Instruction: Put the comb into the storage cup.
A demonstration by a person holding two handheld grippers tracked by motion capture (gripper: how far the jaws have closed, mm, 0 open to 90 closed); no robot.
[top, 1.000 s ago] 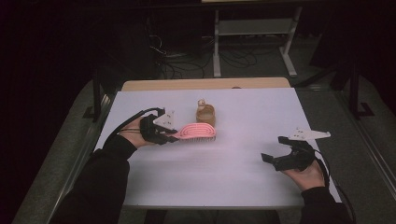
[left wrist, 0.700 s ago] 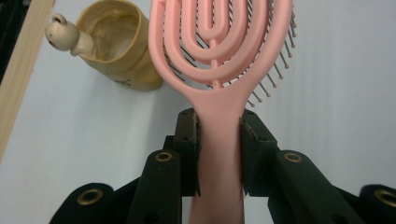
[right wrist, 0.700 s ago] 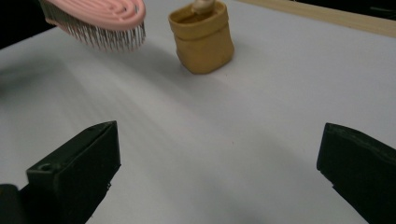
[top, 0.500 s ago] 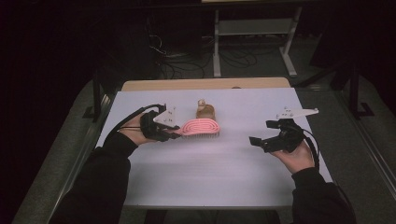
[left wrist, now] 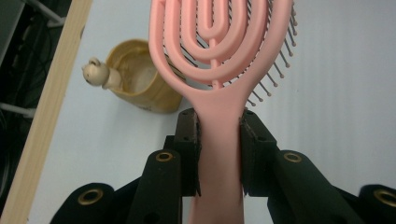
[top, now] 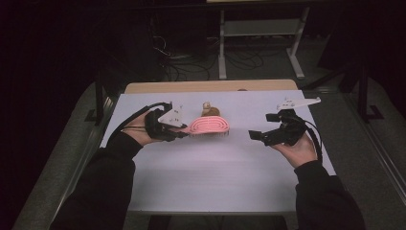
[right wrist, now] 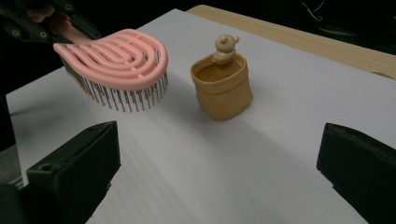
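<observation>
The brush (left wrist: 219, 60) was pink plastic, its head built of nested open loops with a spine down the middle, and thin dark bristles tipped in pink stood out from the underside. Its flat handle ran back between the jaws of the left hand-held gripper (left wrist: 219, 154), whose pads pressed on either side of it, so that gripper was clenched on the brush. In the right gripper view the brush (right wrist: 116, 65) hung above the surface (right wrist: 280, 140), bristles down, clear of it.

Taking the pot (top: 209, 111) as landmark: it was a small tan pouch-shaped holder (open at the top, with a little bear-like figure on its rim) standing upright on the white surface (top: 215, 177). From the high view the brush (top: 208, 126) was just on the near side of the pot, partly covering its lower half, head pointing right. The left hand-held gripper (top: 184, 132) was to the left of the pot, at the handle end. The right hand-held gripper (top: 256, 135) was well to the right of the pot, lifted off the surface in an upturned hand, its jaws standing wide apart with nothing between them. In its own view the pot (right wrist: 223, 86) stood between those two jaws, farther off. A bare wooden strip (top: 210, 86) edged the surface beyond the pot.
</observation>
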